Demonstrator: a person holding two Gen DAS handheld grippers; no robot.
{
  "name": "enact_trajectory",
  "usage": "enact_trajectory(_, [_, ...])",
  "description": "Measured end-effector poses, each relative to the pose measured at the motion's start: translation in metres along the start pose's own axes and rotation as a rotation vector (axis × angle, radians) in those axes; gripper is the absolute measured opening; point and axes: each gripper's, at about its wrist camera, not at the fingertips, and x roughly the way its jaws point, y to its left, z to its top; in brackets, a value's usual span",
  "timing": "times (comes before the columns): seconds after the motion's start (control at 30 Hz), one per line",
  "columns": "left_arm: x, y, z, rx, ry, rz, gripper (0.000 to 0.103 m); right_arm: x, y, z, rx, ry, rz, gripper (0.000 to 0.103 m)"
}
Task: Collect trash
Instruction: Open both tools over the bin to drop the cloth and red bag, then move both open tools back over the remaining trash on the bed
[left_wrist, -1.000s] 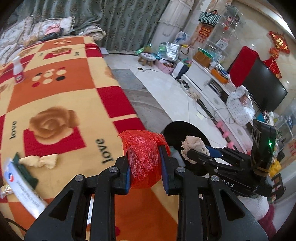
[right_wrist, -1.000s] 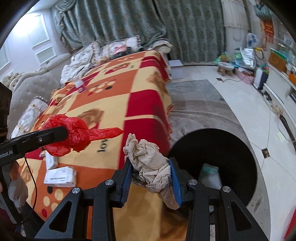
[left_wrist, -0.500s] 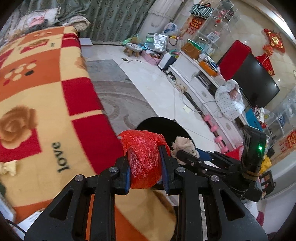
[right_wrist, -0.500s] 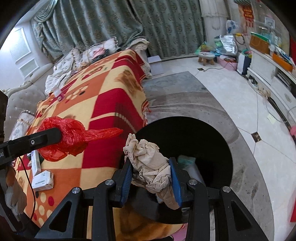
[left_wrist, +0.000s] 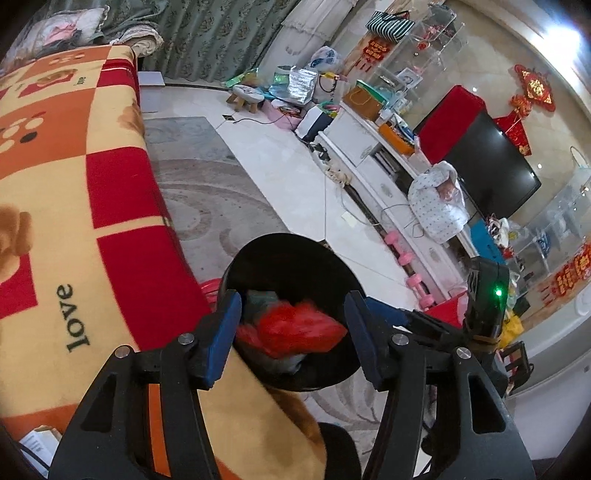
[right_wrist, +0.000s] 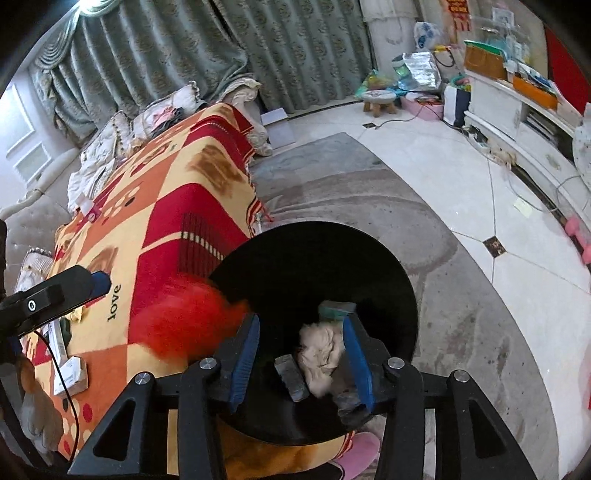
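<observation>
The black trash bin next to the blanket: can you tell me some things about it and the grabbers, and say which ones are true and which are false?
1. The red plastic bag is squeezed tight between the left gripper fingers. False: the fingers are opening and the blurred bag is loose over the black trash bin.
2. The bin stands on the floor beside the blanket. True.
3. The bin is empty. False: a greenish piece and a grey piece lie inside.
4. The beige crumpled paper is over the bin, between the right gripper fingers. True.
5. The television is switched on. False: its screen is dark.
</observation>
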Motion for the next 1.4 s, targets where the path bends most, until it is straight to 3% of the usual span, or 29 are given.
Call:
enact_trajectory(0.4, [-0.022, 0.012, -0.014, 0.031, -0.01, 0.146, 0.057, 0.005, 0.02, -0.007, -0.042, 0.034, 0.024, 0.047])
enact_trajectory(0.77, [-0.059, 0.038, -0.037, 0.037, -0.034, 0.259, 0.057, -0.006, 0.07, -0.013, -0.135, 0.008, 0.041, 0.047])
enact_trajectory(1.03, [-0.099, 0.071, -0.058, -0.015, -0.056, 0.315, 0.057, 0.004, 0.118, -0.024, -0.199, 0.062, 0.104, 0.048])
enact_trajectory(1.4, [-0.158, 0.141, -0.091, -0.169, -0.092, 0.408, 0.057, 0.02, 0.2, -0.047, -0.356, 0.111, 0.206, 0.048])
